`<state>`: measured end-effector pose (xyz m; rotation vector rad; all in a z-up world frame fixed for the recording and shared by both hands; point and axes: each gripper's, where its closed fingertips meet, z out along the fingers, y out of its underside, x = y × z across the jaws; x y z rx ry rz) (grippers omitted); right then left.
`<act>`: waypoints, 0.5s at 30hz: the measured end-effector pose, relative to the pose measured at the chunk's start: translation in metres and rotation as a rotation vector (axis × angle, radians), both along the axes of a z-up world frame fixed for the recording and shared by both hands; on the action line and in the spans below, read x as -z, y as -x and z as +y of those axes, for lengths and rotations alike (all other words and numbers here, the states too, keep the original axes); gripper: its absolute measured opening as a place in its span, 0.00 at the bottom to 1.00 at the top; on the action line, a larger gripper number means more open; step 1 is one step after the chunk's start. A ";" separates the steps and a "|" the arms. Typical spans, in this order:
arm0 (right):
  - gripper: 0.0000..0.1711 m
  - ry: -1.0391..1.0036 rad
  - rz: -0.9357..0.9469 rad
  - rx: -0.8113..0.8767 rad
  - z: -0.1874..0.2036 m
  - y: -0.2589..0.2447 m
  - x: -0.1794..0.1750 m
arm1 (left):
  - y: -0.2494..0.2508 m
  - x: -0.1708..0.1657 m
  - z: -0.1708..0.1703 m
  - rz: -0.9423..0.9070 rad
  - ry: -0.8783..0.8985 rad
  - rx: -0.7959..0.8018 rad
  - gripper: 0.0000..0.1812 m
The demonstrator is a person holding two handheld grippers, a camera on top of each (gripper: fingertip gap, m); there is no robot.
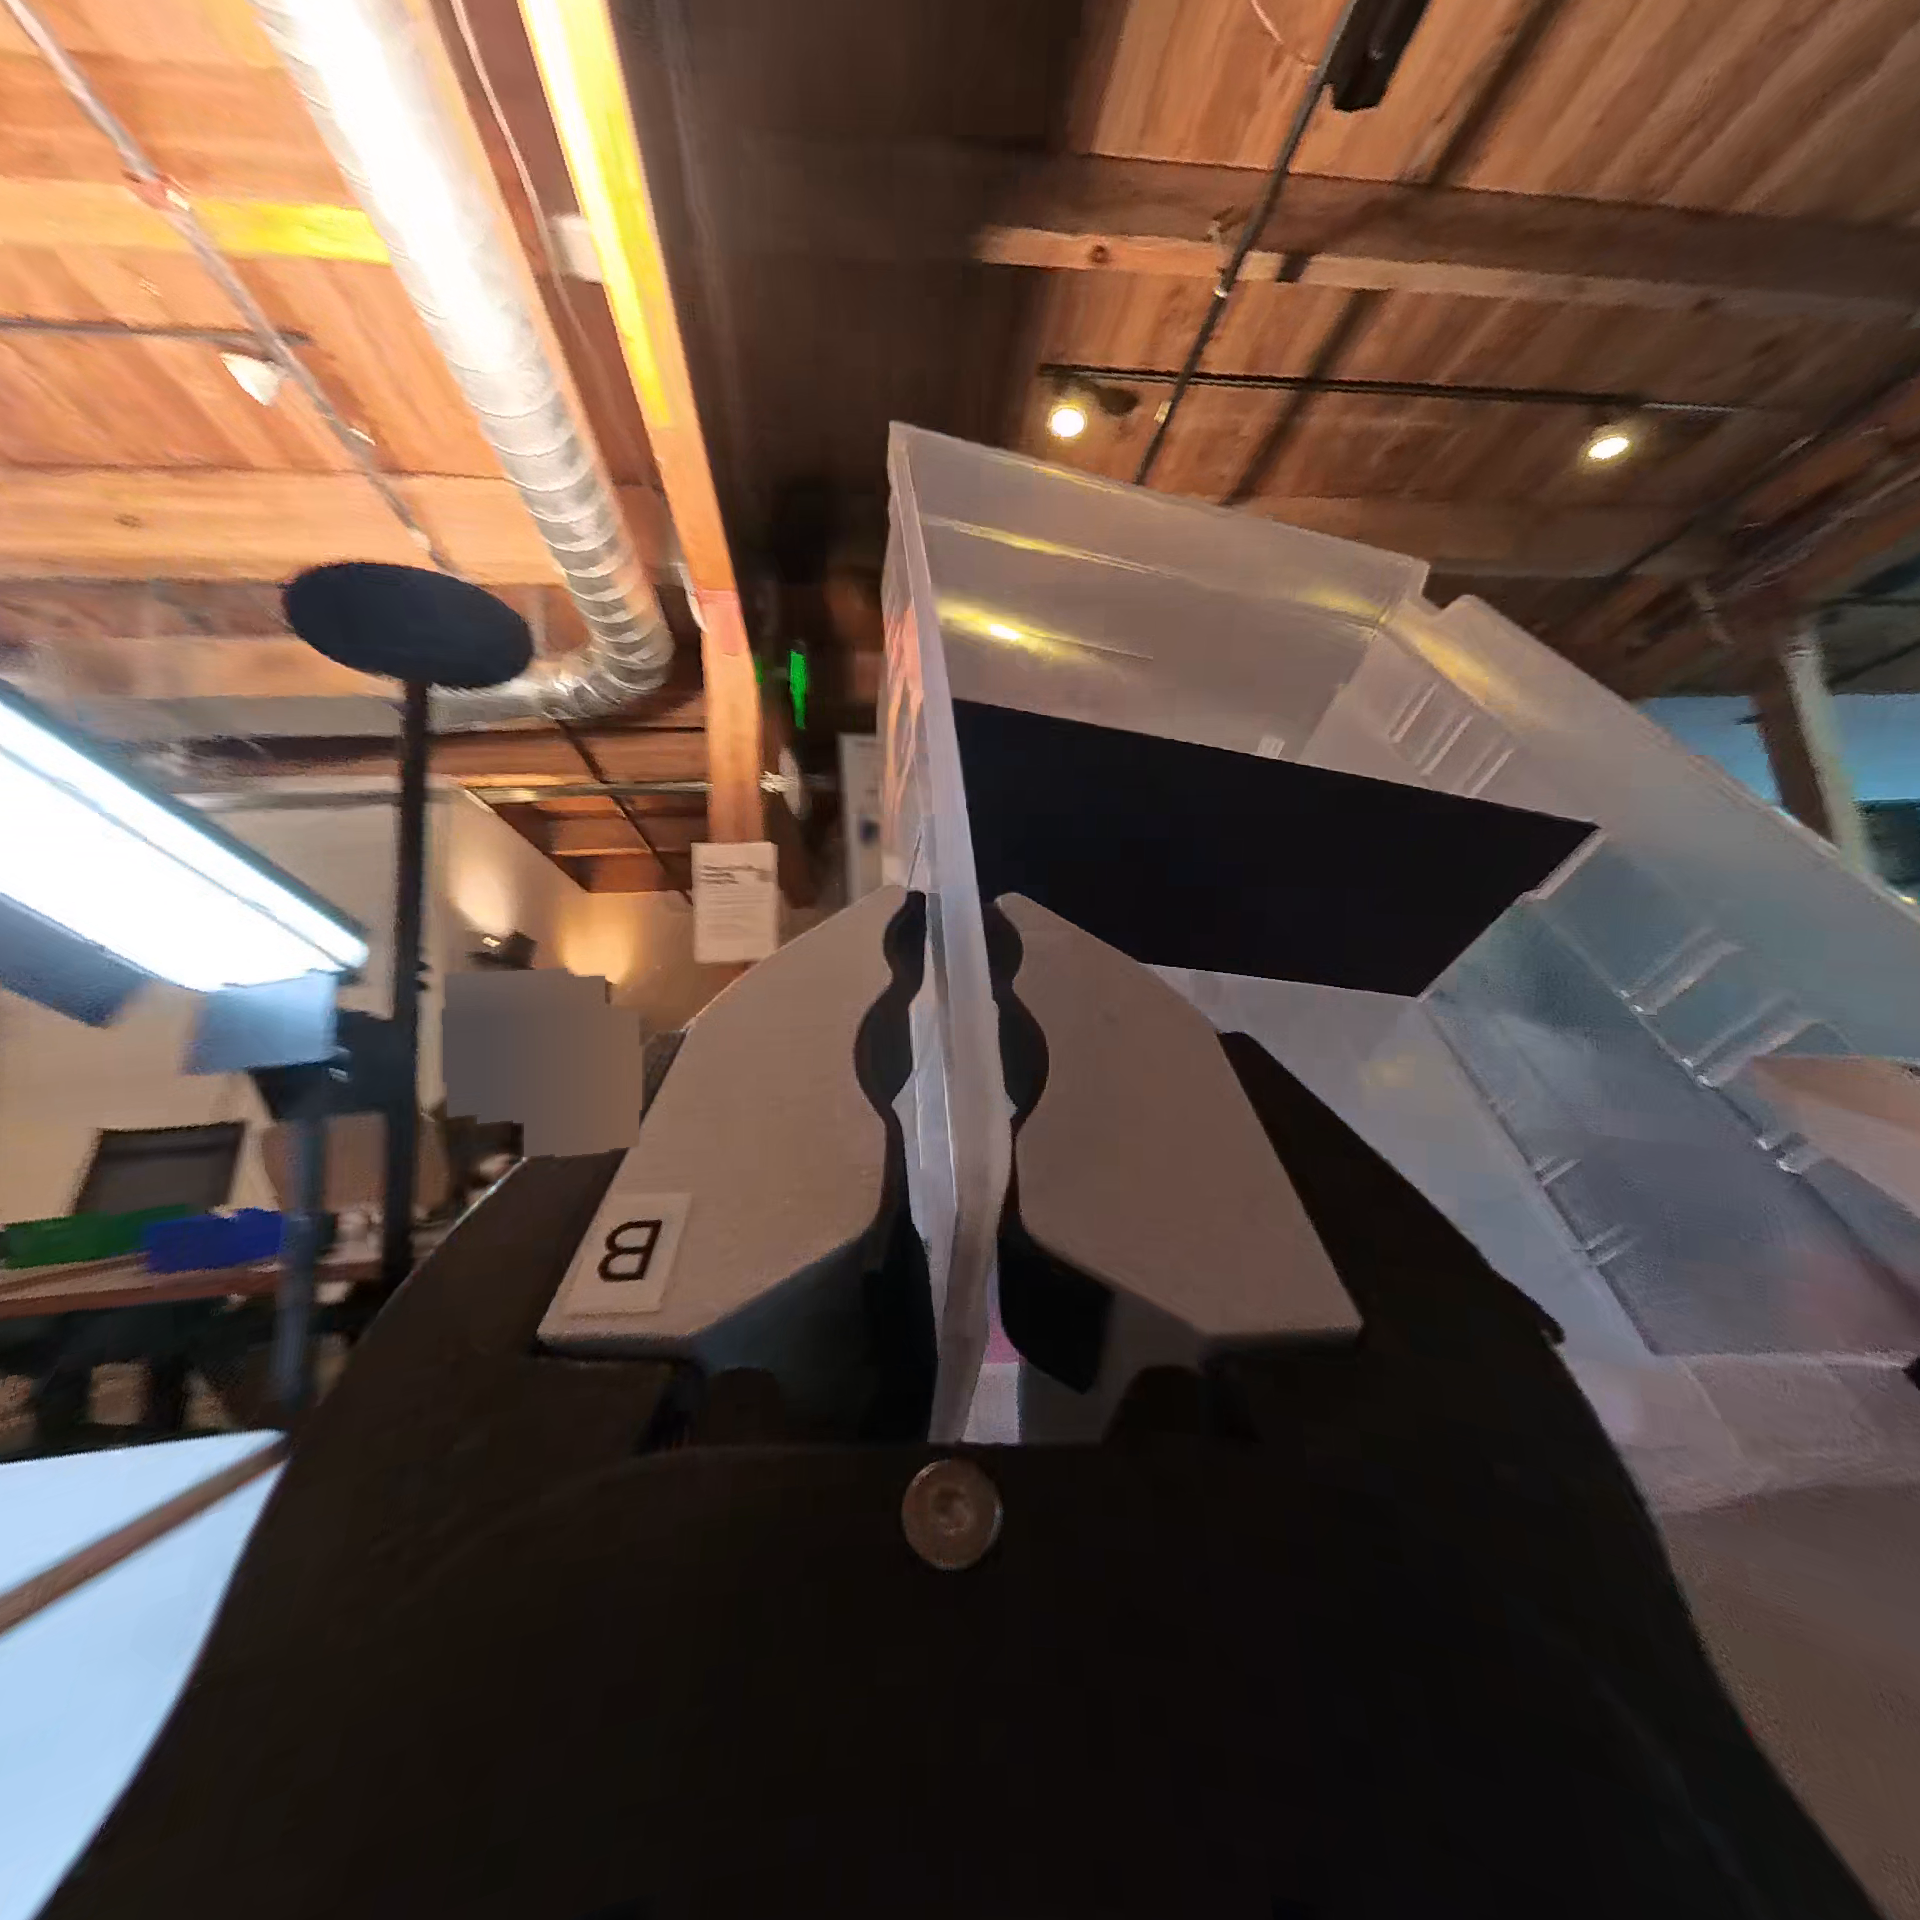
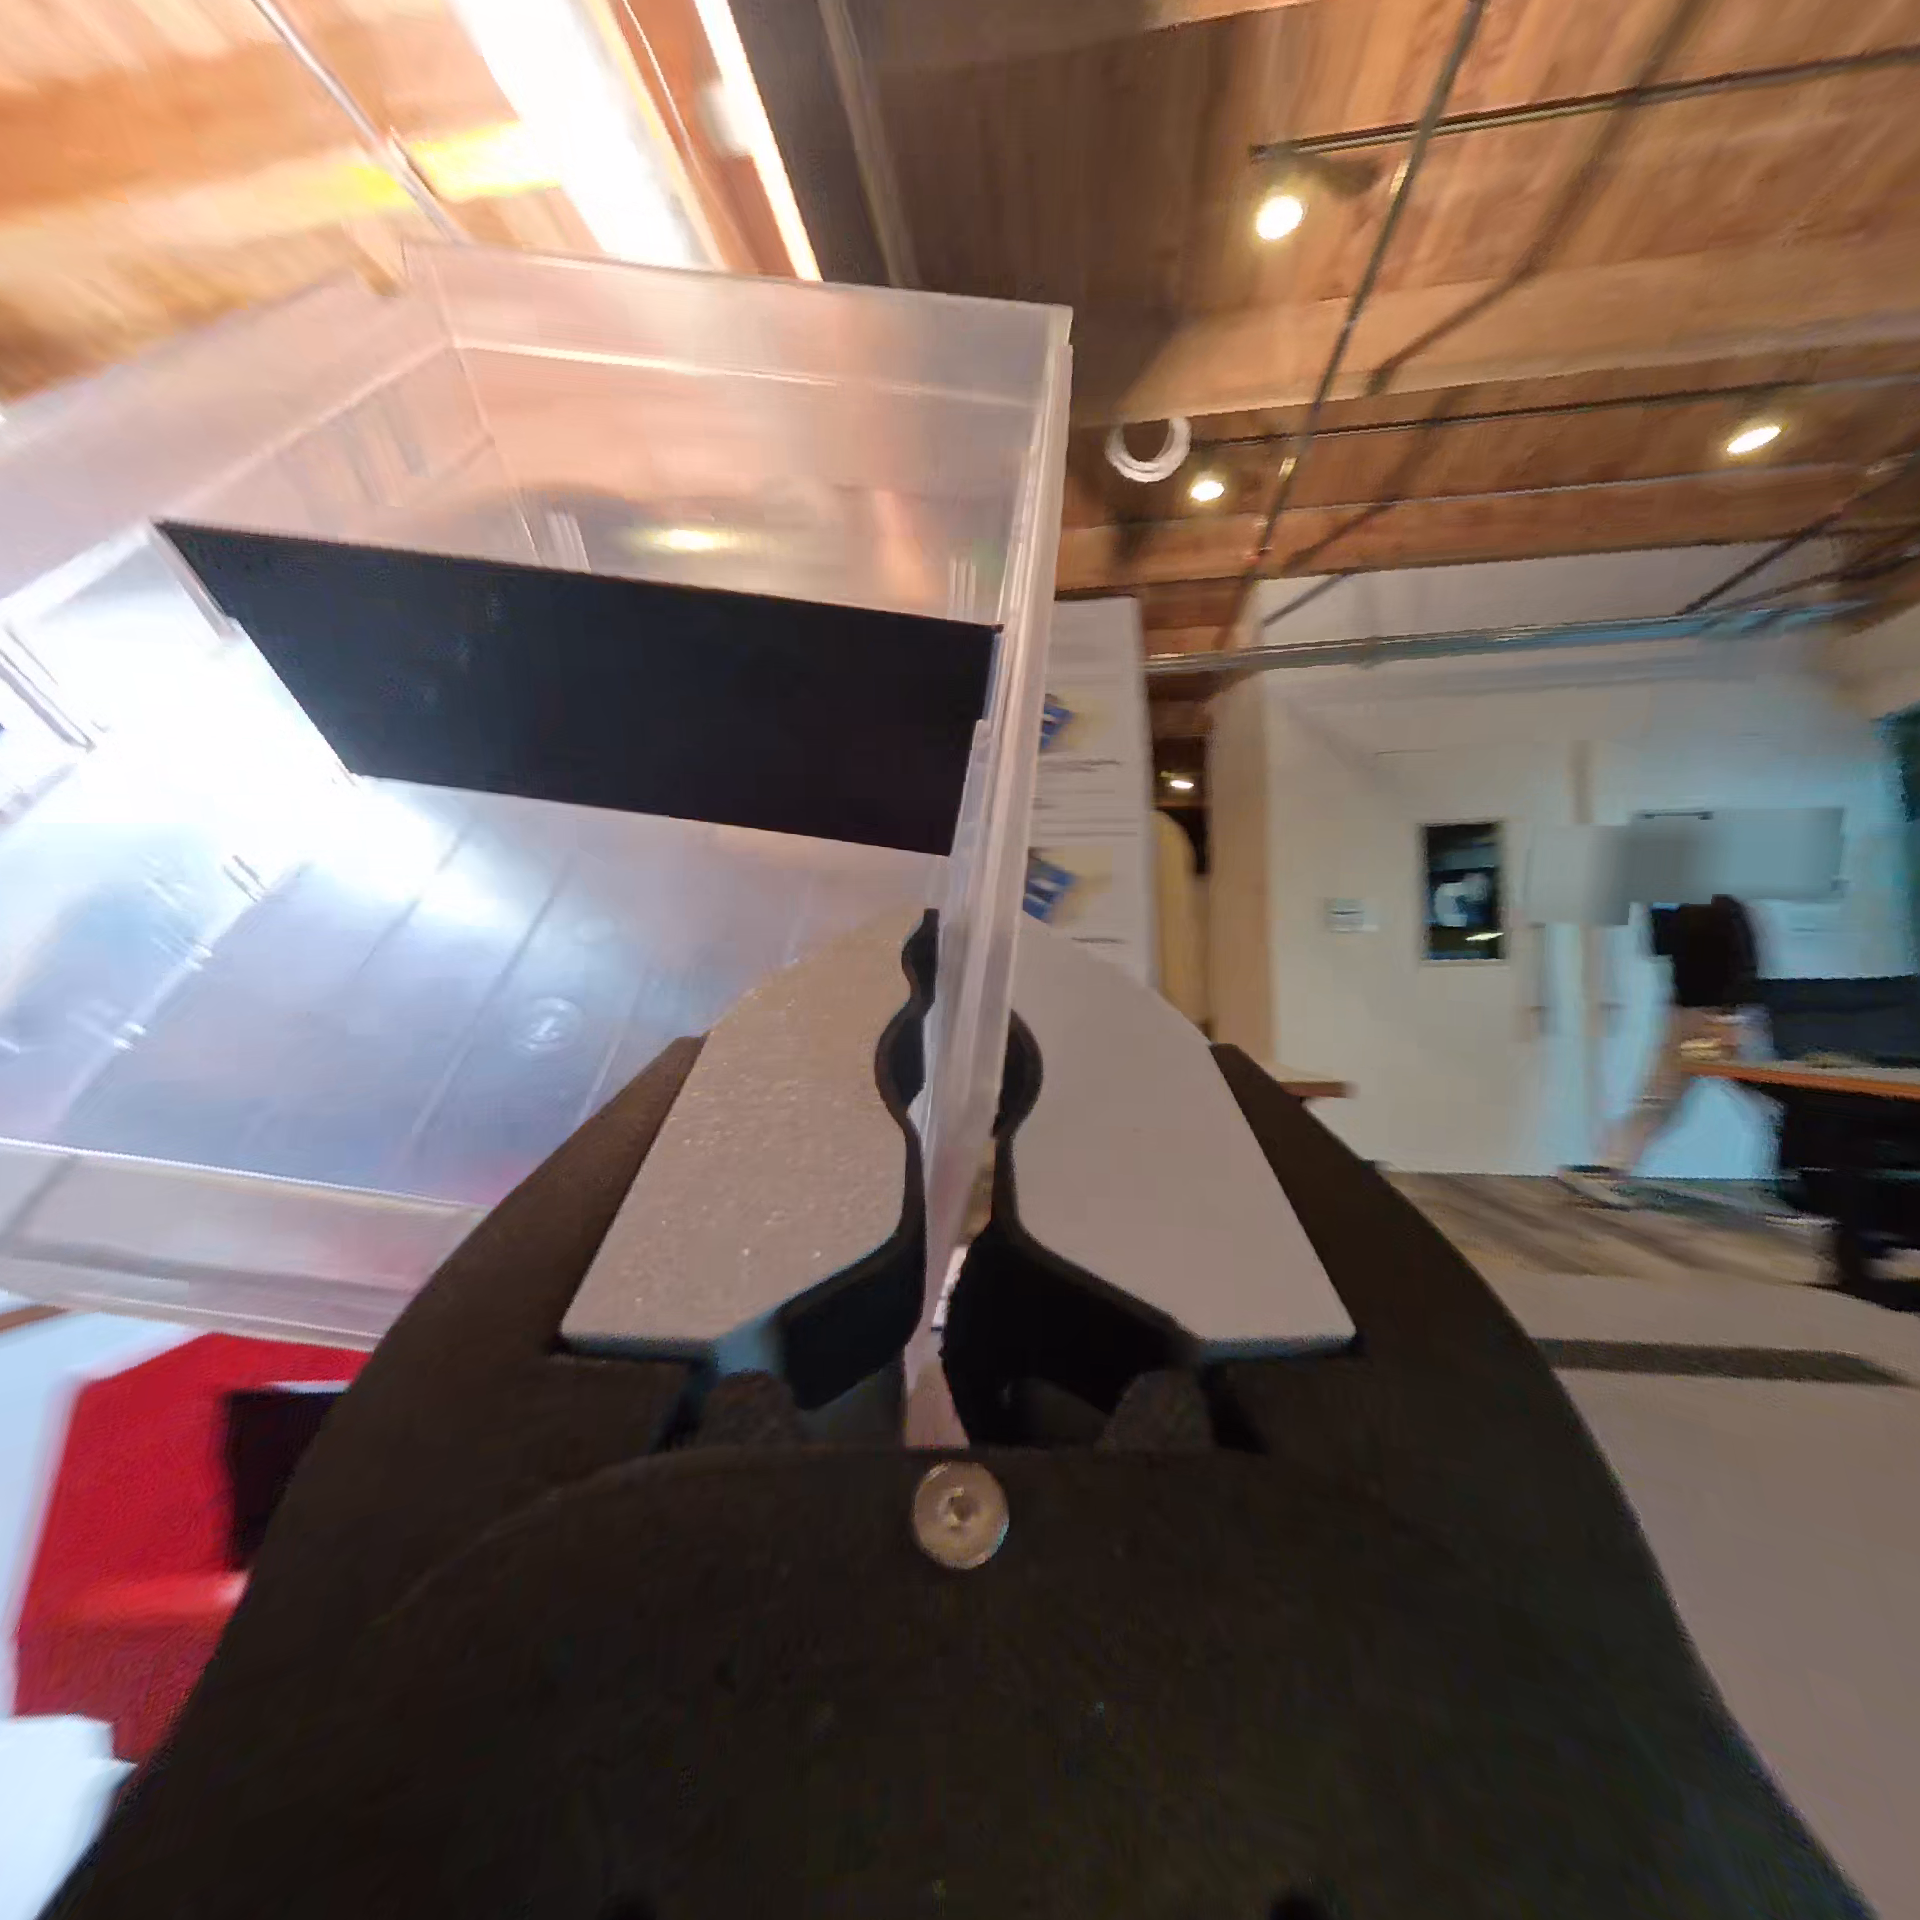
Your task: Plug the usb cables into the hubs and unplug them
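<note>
Left wrist view: the left gripper [image 1: 951, 914], two grey contoured fingers on a black body, is closed on one thin wall of a clear, frosted plastic storage bin [image 1: 1164, 623]. The wall runs edge-on between the fingers, so the clamp bears on both faces. The bin is raised and tipped, its underside toward the wooden ceiling [image 1: 1455, 208]. A flat black rectangular panel [image 1: 1226, 831] sits inside the bin; its fixing cannot be determined.

Right wrist view: the right gripper [image 2: 961, 935], of the same build, is closed on the opposite wall of the bin [image 2: 727, 416]. Holding both ends shares the load and probably controls the tilt. A red block [image 2: 135, 1538] lies below the bin.

No USB cable or hub is visible in either view; their position cannot be told. Plugging appears not yet started
</note>
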<state>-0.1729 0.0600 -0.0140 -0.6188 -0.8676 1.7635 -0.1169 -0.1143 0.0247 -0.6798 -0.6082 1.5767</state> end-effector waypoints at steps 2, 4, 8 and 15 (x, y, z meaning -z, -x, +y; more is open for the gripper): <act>0.04 -0.047 -0.027 0.097 0.039 0.009 0.009 | 0.019 0.009 0.037 -0.057 -0.018 0.070 0.08; 0.04 -0.054 -0.068 0.148 0.074 0.020 0.014 | 0.041 0.016 0.070 -0.124 -0.035 0.150 0.09; 0.05 -0.052 -0.241 0.252 0.133 0.050 0.034 | 0.095 0.030 0.127 -0.284 -0.018 0.241 0.09; 0.04 -0.020 -0.635 0.344 0.203 0.093 0.097 | 0.159 0.138 0.190 -0.679 -0.005 0.295 0.10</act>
